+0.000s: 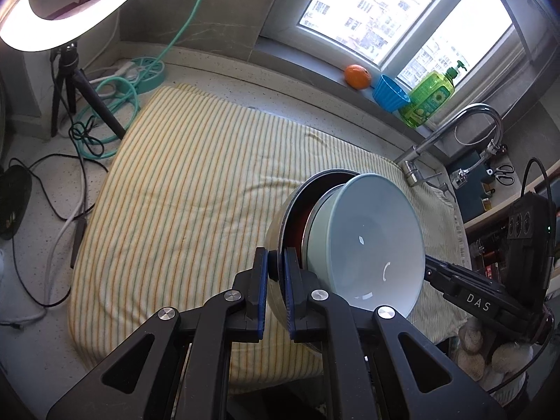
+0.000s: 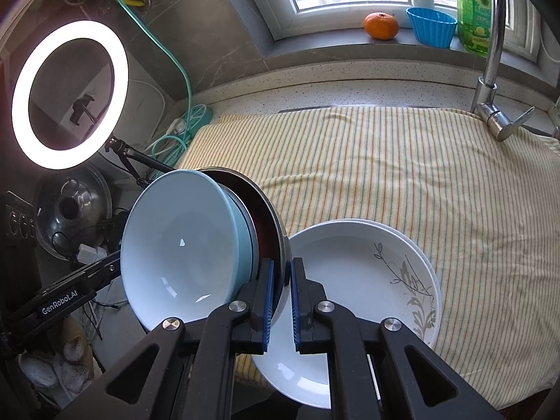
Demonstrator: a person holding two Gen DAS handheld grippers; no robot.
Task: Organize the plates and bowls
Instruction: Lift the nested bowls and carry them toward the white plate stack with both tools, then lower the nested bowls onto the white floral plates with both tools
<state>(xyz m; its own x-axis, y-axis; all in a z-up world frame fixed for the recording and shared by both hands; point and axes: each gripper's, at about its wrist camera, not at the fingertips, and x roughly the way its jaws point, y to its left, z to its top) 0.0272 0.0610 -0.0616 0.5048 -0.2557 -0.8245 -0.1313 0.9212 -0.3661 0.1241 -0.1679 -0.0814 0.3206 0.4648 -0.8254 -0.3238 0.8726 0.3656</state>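
A stack of nested bowls hangs tilted above the striped towel [image 1: 196, 182], held from both sides. The outermost is a steel bowl [image 1: 274, 234], with a dark red one inside it and a pale blue bowl [image 1: 367, 241] innermost. My left gripper [image 1: 276, 269] is shut on the steel rim. My right gripper [image 2: 280, 273] is shut on the opposite rim of the steel bowl [image 2: 278, 234], beside the pale blue bowl [image 2: 182, 245]. Each gripper shows in the other's view: the right gripper [image 1: 428, 273] and the left gripper [image 2: 117, 262]. Two white plates with a leaf pattern [image 2: 367, 280] lie stacked on the towel [image 2: 402, 161].
A lit ring light [image 2: 70, 94] on a tripod [image 1: 66, 80], cables and a teal power strip [image 1: 148, 70] crowd the left counter. A faucet [image 2: 490, 70] stands at the right. On the window sill sit an orange [image 2: 380, 25], a blue cup [image 2: 431, 27] and a green soap bottle [image 1: 428, 96].
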